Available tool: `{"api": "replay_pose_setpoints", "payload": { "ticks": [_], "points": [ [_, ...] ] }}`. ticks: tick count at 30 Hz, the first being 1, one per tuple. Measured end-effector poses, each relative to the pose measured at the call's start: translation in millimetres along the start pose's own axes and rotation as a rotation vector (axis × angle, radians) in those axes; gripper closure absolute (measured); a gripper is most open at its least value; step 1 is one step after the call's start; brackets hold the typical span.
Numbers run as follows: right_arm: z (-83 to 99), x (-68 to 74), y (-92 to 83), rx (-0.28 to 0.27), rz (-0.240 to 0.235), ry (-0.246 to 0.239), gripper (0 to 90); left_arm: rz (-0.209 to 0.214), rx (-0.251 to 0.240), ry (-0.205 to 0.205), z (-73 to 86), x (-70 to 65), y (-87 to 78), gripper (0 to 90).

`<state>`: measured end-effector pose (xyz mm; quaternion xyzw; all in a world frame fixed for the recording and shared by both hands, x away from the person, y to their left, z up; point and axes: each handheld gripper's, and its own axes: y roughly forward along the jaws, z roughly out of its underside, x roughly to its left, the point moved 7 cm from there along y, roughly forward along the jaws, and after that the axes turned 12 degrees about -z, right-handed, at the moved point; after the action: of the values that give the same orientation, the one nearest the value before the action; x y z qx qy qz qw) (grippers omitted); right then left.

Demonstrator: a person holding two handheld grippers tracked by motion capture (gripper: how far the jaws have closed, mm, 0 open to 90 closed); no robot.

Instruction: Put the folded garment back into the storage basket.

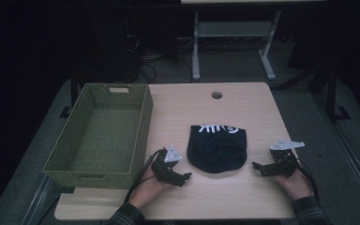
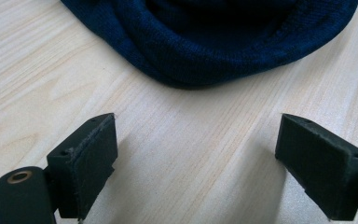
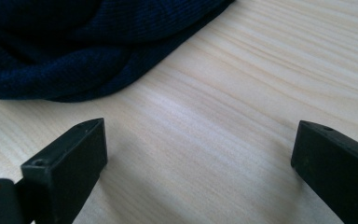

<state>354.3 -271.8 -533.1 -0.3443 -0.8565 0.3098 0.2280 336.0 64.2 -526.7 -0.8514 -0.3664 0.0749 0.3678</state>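
Beanie [image 1: 217, 149], dark knit, lies mid-frame on the tabletop [image 1: 243, 197] between both grippers. Left gripper [image 1: 183, 178] and right gripper [image 1: 257, 166] flank it, jaws spread, empty; left slightly nearer.

Two black jaws of the right gripper [image 3: 198, 163] rise from the bottom edge, standing wide apart with bare wood between them. They hover low over a pale wooden table [image 3: 270, 79]. A dark navy knitted garment [image 3: 74, 46] lies bunched at the upper left, just beyond the left jaw, not touching it.
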Motion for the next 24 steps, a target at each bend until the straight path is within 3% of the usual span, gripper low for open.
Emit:
{"api": "replay_pose_setpoints", "payload": {
  "ticks": [4,11,14,15,17,19,20,24],
  "points": [
    [-0.7,1.1,-2.5,0.028,-0.011,0.000,7.6,0.001,0.000,0.002,-0.1,0.1,0.1,11.8],
    [-4.4,0.6,-9.0,0.037,-0.039,0.014,24.7,0.005,-0.003,0.007,-0.3,0.4,0.5,11.8],
    [-11.9,1.8,-14.7,0.012,-0.060,0.012,40.9,0.005,-0.002,0.005,-0.3,0.3,0.5,11.7],
    [-11.9,1.8,-14.7,0.012,-0.060,0.012,40.9,0.005,-0.002,0.005,-0.3,0.3,0.5,11.7],
    [-17.5,4.5,-18.8,-0.019,-0.068,0.003,57.4,0.005,-0.002,0.006,-0.3,0.3,0.5,11.6],
    [-18.5,5.5,-19.5,-0.019,-0.072,0.009,61.6,0.005,-0.001,0.007,-0.2,0.4,0.4,11.6],
    [-22.6,6.1,-21.3,-0.025,-0.087,0.015,69.5,0.005,0.001,0.009,-0.1,0.7,0.3,11.6],
    [-34.2,6.7,-26.2,-0.061,-0.111,0.007,85.3,0.004,0.002,0.011,0.0,0.7,0.3,11.5]
  ]
}}
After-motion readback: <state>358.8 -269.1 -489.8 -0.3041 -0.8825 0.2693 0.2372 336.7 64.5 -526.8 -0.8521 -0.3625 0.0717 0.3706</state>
